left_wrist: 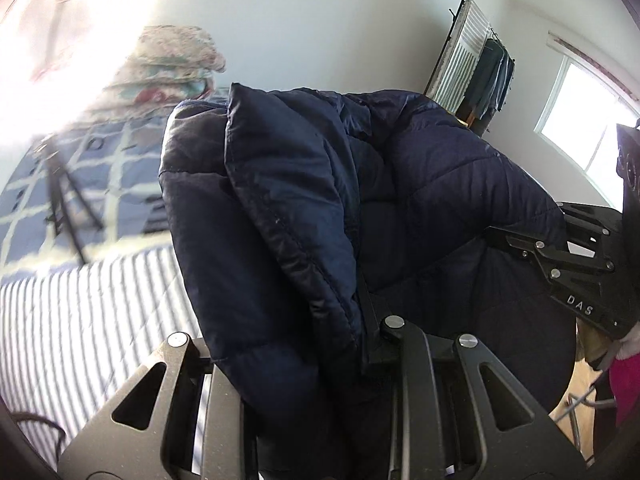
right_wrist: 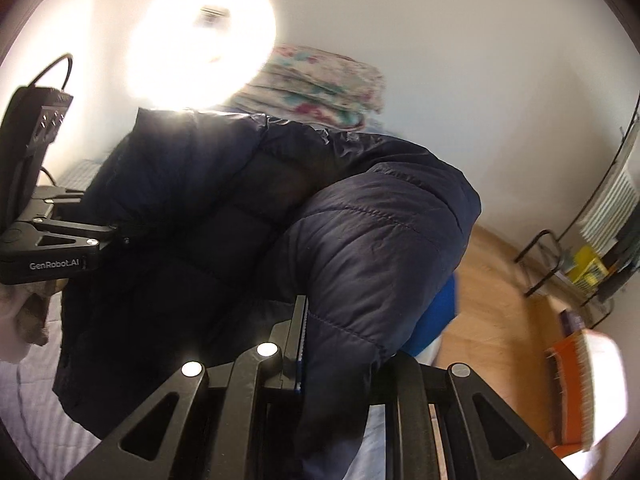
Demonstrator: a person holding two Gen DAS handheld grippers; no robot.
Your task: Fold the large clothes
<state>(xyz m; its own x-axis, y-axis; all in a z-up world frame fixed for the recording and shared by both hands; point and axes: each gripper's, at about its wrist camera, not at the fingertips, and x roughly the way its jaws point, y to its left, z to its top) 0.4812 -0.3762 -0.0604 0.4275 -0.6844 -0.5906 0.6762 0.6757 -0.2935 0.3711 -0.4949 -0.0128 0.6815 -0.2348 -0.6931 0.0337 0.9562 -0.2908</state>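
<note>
While both grippers clamp the jacket [left_wrist: 280,200] above the bed [left_wrist: 100,280], the lift step is in hand; left gripper [left_wrist: 348,344] and right gripper [right_wrist: 320,344] each pinch padded fabric; next likely calls for spreading it flat.

Navy quilted puffer jacket [left_wrist: 300,200] bunched, lifted above bed

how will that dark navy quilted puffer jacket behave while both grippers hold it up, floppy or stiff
Probably floppy: the dark navy quilted puffer jacket sags in bulky folds between the left gripper and the right gripper. Likely light for its bulk, given the puffy padded panels. Its smooth, slightly shiny shell may be slippery, so thick bunches could creep out of the pinch.
</note>
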